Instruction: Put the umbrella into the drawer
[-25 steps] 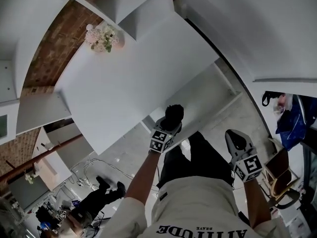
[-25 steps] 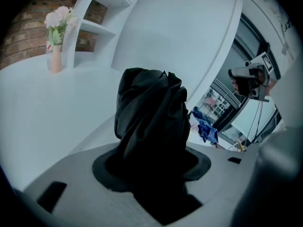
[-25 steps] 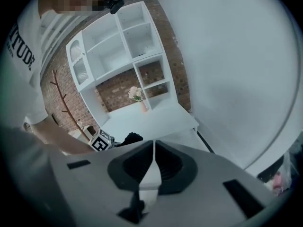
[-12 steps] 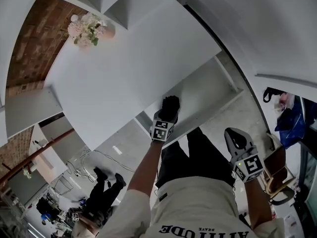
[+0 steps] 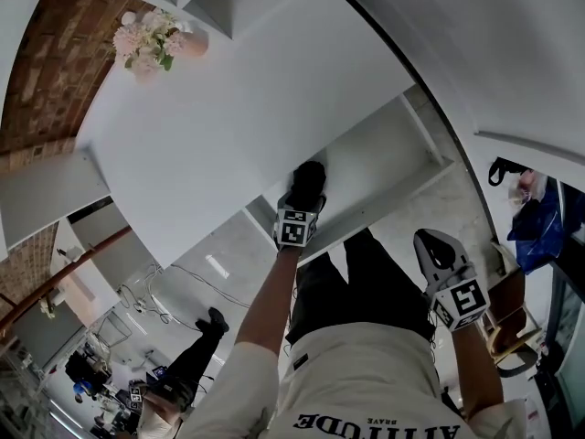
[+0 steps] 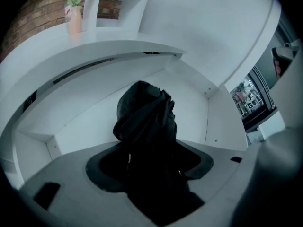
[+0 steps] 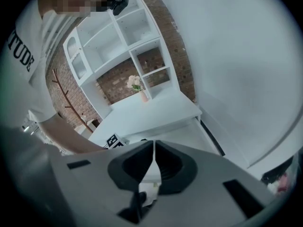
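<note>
A black folded umbrella (image 5: 309, 181) hangs tip-down inside the open white drawer (image 5: 388, 167) under the cabinet top. It sits between the jaws of my left gripper (image 5: 302, 210), which have just been opening. In the left gripper view the umbrella (image 6: 144, 119) fills the gap of the left gripper (image 6: 149, 167), thin slivers of light show beside it, and the drawer's back wall (image 6: 85, 126) lies behind. My right gripper (image 5: 431, 245) hovers apart, low at the right by the person's leg. In its own view the right gripper (image 7: 153, 162) is shut with nothing in it.
A vase of pink flowers (image 5: 151, 39) stands on the white cabinet top (image 5: 247, 108). White shelves (image 7: 118, 37) rise against a brick wall. A blue bag (image 5: 539, 218) is at the right, and another person (image 5: 183, 373) stands on the floor at lower left.
My left gripper has sunk with the umbrella from in front of the cabinet edge down into the open drawer. The right gripper has dropped slightly.
</note>
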### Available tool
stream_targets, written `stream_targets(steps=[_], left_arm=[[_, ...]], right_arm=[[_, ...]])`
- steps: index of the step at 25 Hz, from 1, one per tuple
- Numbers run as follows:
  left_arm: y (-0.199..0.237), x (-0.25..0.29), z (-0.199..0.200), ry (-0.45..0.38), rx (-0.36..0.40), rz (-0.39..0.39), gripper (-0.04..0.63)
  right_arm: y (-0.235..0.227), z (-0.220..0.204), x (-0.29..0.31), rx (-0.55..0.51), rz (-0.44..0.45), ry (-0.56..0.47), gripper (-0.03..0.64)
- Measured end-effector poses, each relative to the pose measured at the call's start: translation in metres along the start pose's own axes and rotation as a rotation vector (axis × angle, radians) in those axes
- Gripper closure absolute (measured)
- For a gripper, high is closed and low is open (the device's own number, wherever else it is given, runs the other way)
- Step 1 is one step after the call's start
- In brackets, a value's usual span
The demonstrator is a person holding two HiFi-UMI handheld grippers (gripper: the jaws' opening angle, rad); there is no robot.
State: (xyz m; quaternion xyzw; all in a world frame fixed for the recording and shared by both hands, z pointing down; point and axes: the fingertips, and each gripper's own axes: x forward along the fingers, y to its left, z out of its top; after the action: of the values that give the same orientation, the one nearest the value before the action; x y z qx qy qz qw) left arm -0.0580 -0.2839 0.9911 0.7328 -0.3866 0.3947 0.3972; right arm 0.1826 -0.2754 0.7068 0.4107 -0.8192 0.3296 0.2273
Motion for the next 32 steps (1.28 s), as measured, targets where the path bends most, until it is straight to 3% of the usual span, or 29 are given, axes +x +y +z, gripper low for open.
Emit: stream_targets(steps=[9, 14, 16, 20, 27, 32], left_arm=[[-0.002, -0.037, 0.015, -0.071, -0.012, 0.046, 0.313], [-0.011, -0.084, 0.028, -0.136, -0.047, 0.032, 0.313], [-0.016, -0.106, 0.032, -0.179, -0.058, 0.017, 0.317], [-0.025, -0.159, 0.043, -0.287, -0.065, 0.016, 0.392], [-0.035, -0.251, 0.042, -0.466, -0.109, 0.056, 0.47], [-0.045, -0.307, 0.013, -0.597, -0.248, 0.071, 0.515]], right_arm=[[0.01, 0.023, 0.006, -0.054, 0.067, -0.037, 0.583], [0.029, 0.039, 0.009, -0.104, 0.124, -0.046, 0.583], [0.039, 0.045, 0.009, -0.127, 0.144, -0.049, 0.583], [0.054, 0.057, 0.008, -0.176, 0.174, -0.075, 0.583], [0.088, 0.067, -0.004, -0.24, 0.203, -0.102, 0.583], [0.115, 0.048, -0.024, -0.279, 0.219, -0.12, 0.583]])
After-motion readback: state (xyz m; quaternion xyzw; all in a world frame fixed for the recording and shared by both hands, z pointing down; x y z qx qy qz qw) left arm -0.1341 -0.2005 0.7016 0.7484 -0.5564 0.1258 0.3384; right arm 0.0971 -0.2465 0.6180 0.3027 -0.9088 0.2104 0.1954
